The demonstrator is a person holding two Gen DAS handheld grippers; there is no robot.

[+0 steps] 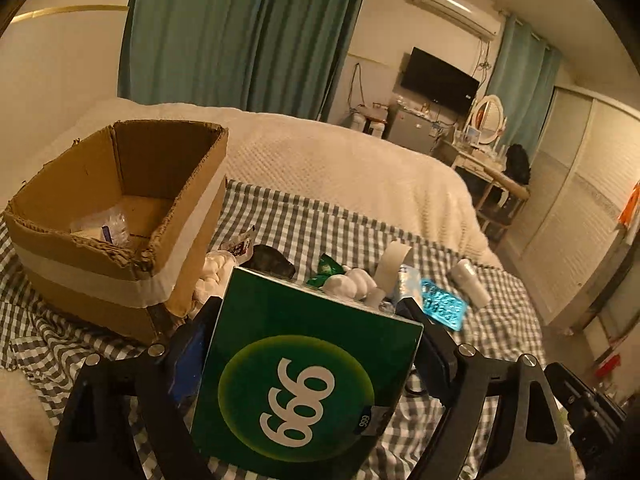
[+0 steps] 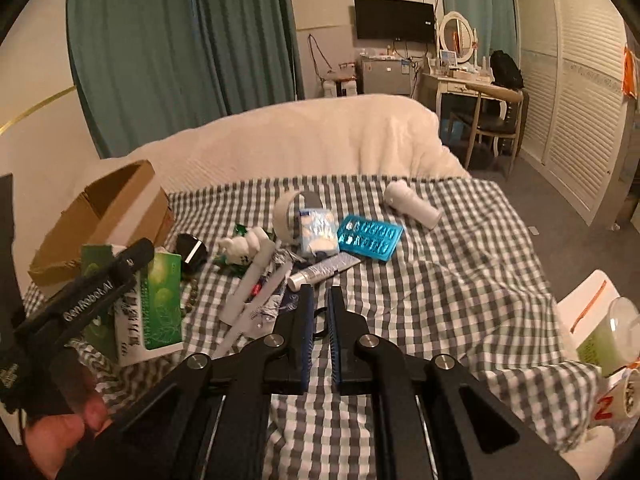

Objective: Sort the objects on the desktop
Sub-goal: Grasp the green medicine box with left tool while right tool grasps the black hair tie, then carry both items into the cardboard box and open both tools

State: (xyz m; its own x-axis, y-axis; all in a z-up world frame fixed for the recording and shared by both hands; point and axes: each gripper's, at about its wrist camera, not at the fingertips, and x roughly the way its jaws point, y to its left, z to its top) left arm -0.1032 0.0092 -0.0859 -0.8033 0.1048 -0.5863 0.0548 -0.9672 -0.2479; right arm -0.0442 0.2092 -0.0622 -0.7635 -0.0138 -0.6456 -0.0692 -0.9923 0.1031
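While seemingly clamped, left hand-held gripper (image 1: pixel 316 312) holds green box (image 1: pixel 304 380).

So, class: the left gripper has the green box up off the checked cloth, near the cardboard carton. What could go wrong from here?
1. The green box is wide, and the left gripper holds it only by its sides, so it might slip or twist.
2. The cardboard carton has a torn, uneven rim that the box could catch on.
3. If dropped, it could scatter the clutter below, such as the blue tray.
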